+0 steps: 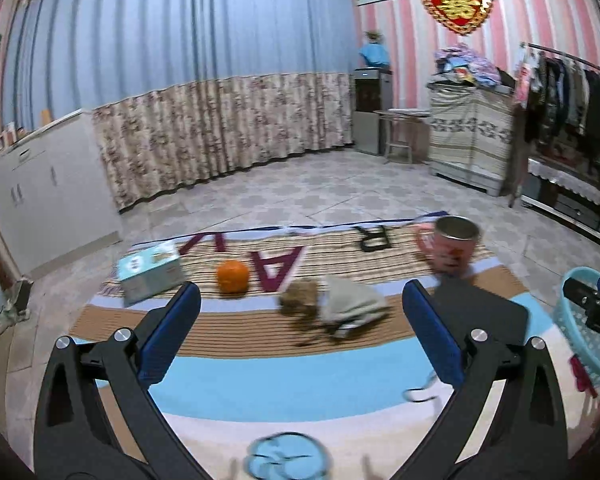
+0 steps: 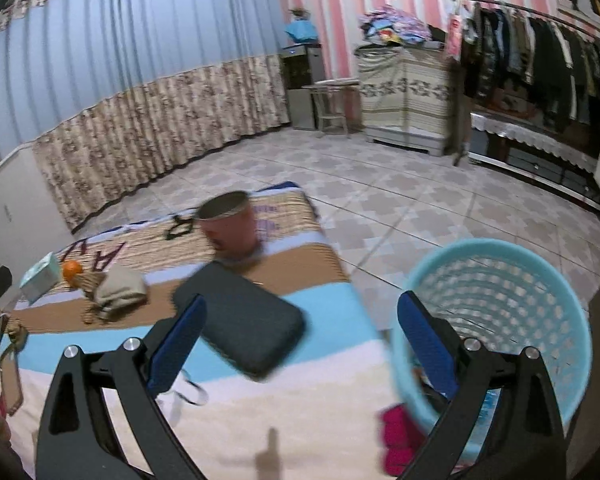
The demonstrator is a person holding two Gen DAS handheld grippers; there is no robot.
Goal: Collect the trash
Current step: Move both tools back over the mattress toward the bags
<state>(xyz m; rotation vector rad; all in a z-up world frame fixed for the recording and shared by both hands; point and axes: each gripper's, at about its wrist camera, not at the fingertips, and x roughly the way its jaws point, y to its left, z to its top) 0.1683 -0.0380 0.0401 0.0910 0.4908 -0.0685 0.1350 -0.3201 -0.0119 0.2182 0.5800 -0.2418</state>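
Note:
A crumpled beige and brown wad of trash point(image 1: 334, 304) lies mid-mat, ahead of my open, empty left gripper point(image 1: 300, 304); it also shows in the right wrist view point(image 2: 116, 292). A light blue mesh bin point(image 2: 500, 320) stands on the floor off the mat's right edge; it shows at the right edge of the left view point(image 1: 580, 336). My right gripper point(image 2: 300, 316) is open and empty, its right finger point(image 2: 428, 344) over the bin's near rim. A pink scrap point(image 2: 400, 436) lies beside the bin.
On the striped mat point(image 1: 280, 380) lie an orange point(image 1: 233, 276), a tissue box point(image 1: 150, 272), a pink mug point(image 1: 452, 246), a black case point(image 2: 240, 320) and a blue round item point(image 1: 286, 456). Cabinets stand left, a clothes rack point(image 2: 540, 60) right.

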